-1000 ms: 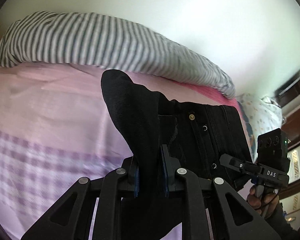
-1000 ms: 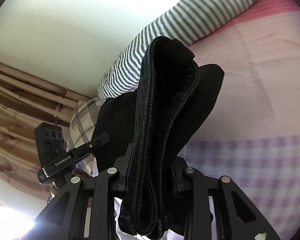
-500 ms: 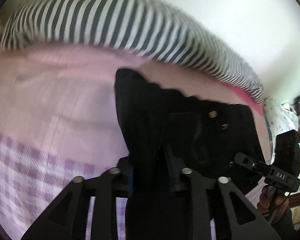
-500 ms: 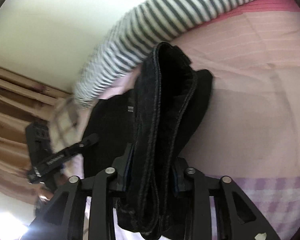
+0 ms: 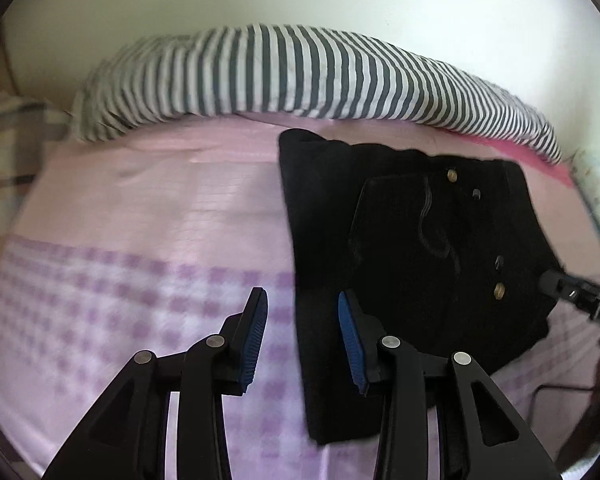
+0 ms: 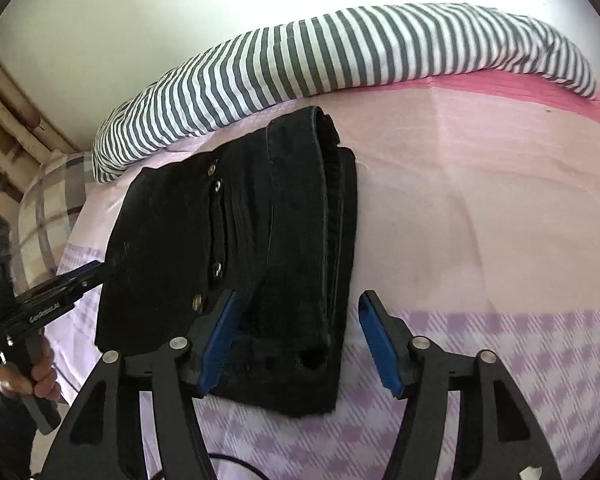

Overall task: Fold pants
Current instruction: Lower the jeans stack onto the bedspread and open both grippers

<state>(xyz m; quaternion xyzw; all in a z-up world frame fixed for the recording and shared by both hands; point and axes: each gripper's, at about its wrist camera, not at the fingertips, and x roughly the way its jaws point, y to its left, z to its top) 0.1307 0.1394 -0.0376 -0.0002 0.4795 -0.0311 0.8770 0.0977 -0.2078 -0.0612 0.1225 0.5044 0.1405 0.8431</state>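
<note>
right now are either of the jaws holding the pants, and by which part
Nothing is held. Both grippers' jaws are opening, pads clear of the black pants, which lie folded on the bed.

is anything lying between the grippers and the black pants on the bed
Nothing visible. The folded black pants lie flat on the pink sheet. The right gripper, jaws opening, straddles their near edge, pads clear of the cloth. The left gripper, also opening, sits at their other edge. The striped pillow lies behind.
</note>
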